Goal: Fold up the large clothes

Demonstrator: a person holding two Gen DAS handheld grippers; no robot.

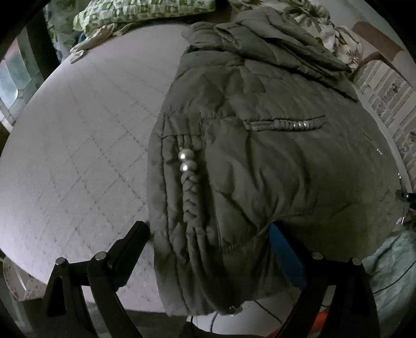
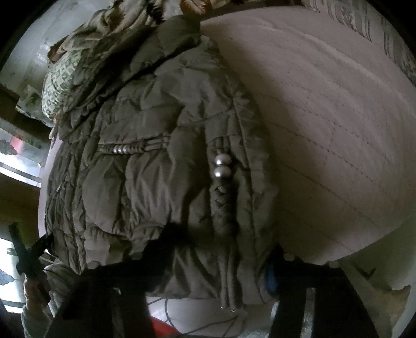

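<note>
Both grippers spread wide | left gripper (image 1: 208, 234) and right gripper (image 2: 221, 257) straddle jacket (image 1: 260, 156) hem, nothing clamped | hem is best pinched evenly before folding over table (image 1: 78, 130).

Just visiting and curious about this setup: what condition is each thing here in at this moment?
Jacket: folded into a puffy bundle on the table, its near edge hanging over the rim.
Table: bare pale surface to the jacket's left.
Left gripper: open, fingers straddling the jacket's near edge.
Right gripper: open, jacket edge between its fingers.
Patterned pillow: lying beyond the table.
</note>
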